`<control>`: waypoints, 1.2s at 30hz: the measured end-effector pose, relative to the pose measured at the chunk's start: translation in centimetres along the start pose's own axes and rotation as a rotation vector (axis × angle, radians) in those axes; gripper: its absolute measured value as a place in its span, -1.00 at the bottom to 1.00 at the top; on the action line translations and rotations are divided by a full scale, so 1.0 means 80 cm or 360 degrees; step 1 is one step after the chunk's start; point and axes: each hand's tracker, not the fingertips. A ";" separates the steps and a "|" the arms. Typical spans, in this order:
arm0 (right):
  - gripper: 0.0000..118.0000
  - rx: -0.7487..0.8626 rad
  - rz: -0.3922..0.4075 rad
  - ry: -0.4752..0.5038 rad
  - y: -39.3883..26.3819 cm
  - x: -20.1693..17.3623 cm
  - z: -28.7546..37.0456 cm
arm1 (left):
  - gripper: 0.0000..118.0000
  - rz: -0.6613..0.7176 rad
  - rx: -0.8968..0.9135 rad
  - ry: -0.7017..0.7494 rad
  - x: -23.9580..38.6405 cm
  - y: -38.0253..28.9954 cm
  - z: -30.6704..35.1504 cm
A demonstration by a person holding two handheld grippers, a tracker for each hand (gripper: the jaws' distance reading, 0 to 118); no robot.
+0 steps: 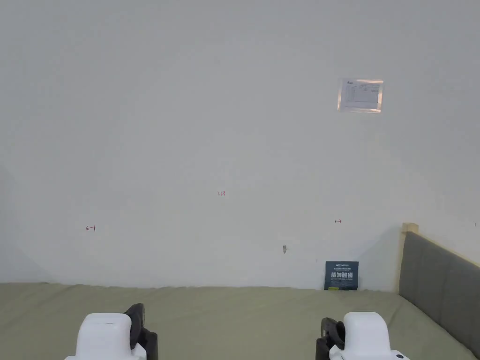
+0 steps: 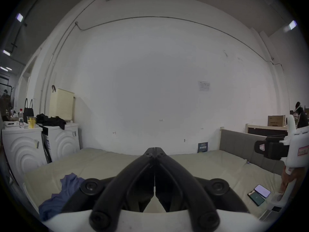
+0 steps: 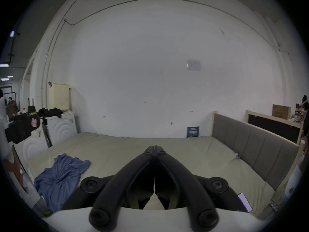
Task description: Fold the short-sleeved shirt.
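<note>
A crumpled blue short-sleeved shirt [image 3: 61, 177] lies on the near left part of the olive-green bed [image 3: 167, 145]; it is also at the lower left in the left gripper view [image 2: 56, 197]. My left gripper [image 2: 154, 149] is held above the bed to the right of the shirt, jaws pressed together on nothing. My right gripper [image 3: 154, 148] hovers farther right, also shut and empty. In the head view, the left gripper [image 1: 136, 321] and right gripper [image 1: 330, 333] sit at the bottom edge, level with each other. Neither touches the shirt.
A grey padded headboard [image 3: 254, 145] bounds the bed on the right, a white wall [image 1: 234, 140] at the back. Two white washing machines [image 2: 63, 140] stand left of the bed with dark clothes on top. Two phones [image 2: 259, 194] lie on the near right corner.
</note>
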 end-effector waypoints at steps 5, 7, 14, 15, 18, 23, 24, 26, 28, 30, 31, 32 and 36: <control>-0.99 0.0000 -0.0002 -0.0024 -0.003 0.002 0.001 | -1.00 -0.0003 0.0001 0.0008 0.006 -0.002 -0.004; -0.99 -0.0002 0.0020 -0.0031 -0.003 0.000 0.001 | -1.00 -0.0013 -0.0002 0.0014 0.007 -0.002 -0.005; -0.99 -0.0005 0.0046 -0.0021 -0.002 -0.005 0.001 | -1.00 -0.0019 0.0004 0.0039 0.003 -0.002 -0.002; -0.99 -0.0003 0.0052 -0.0015 -0.001 -0.009 0.001 | -1.00 -0.0023 0.0005 0.0048 0.000 -0.002 0.000; -0.99 -0.0006 0.0044 0.0046 0.000 -0.024 -0.001 | -1.00 -0.0044 0.0004 0.0094 -0.016 -0.002 0.012; -0.99 -0.0021 0.0066 0.0242 -0.003 -0.083 -0.012 | -1.00 -0.0069 -0.0004 0.0258 -0.066 -0.001 0.044; -0.99 -0.0028 0.0080 0.0293 -0.004 -0.100 -0.014 | -1.00 -0.0074 -0.0008 0.0300 -0.079 0.000 0.053; -0.99 -0.0020 0.0107 0.0371 -0.006 -0.134 -0.015 | -1.00 -0.0095 -0.0022 0.0401 -0.107 0.002 0.072; -0.99 -0.0011 0.0105 0.0469 -0.008 -0.167 -0.017 | -1.00 -0.0124 -0.0032 0.0494 -0.131 0.004 0.092; -0.99 -0.0020 0.0117 0.0571 -0.010 -0.203 -0.017 | -1.00 -0.0169 -0.0038 0.0589 -0.156 0.004 0.115; -0.99 -0.0023 0.0133 0.0604 -0.011 -0.216 -0.015 | -1.00 -0.0174 -0.0045 0.0623 -0.164 0.004 0.124; -0.99 -0.0022 0.0146 0.0639 -0.013 -0.231 -0.013 | -1.00 -0.0170 -0.0056 0.0650 -0.174 0.004 0.133; -0.99 -0.0026 0.0184 0.0747 -0.020 -0.269 -0.004 | -1.00 -0.0155 -0.0073 0.0758 -0.202 0.001 0.162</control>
